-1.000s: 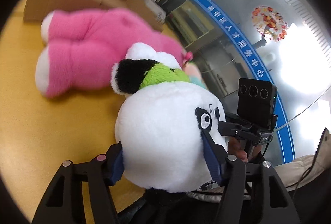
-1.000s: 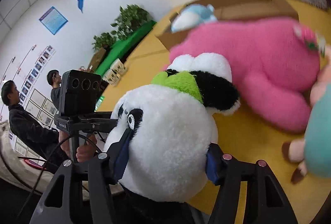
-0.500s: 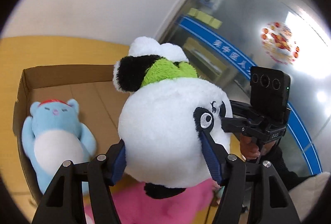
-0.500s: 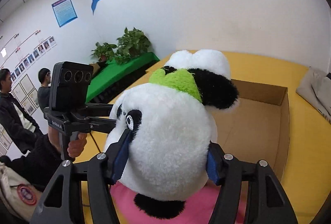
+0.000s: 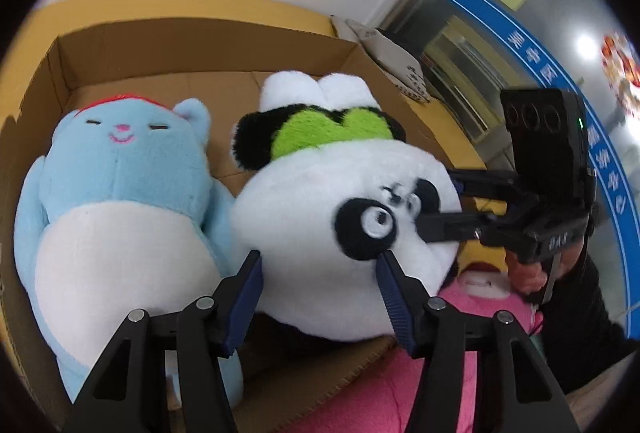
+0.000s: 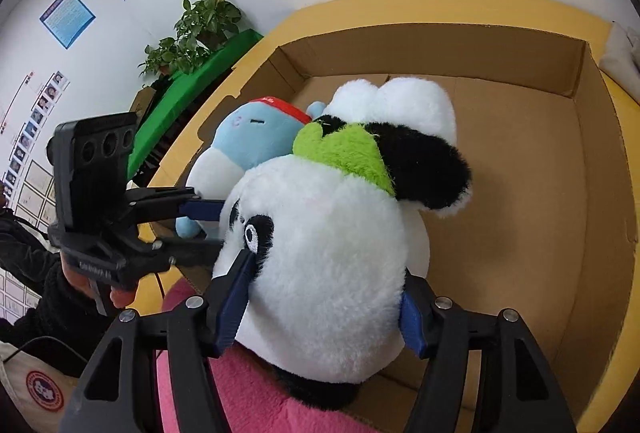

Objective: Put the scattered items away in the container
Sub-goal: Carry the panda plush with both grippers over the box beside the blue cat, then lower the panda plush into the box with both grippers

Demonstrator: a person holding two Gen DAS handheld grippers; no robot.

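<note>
Both wrist fisheyes look steeply down along own fingers, close on panda plush [image 5: 336, 233] [image 6: 320, 273]. They face each other from opposite sides, sharing the cardboard box [image 5: 200, 45] [image 6: 600, 193].

Panda plush [image 5: 344, 241] over the box [image 5: 208, 45], beside bear plush [image 5: 120, 201].

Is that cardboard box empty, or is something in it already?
Not empty. A blue plush bear lies on its back on the cardboard box floor, along one wall; the rest of the floor shows bare.
</note>
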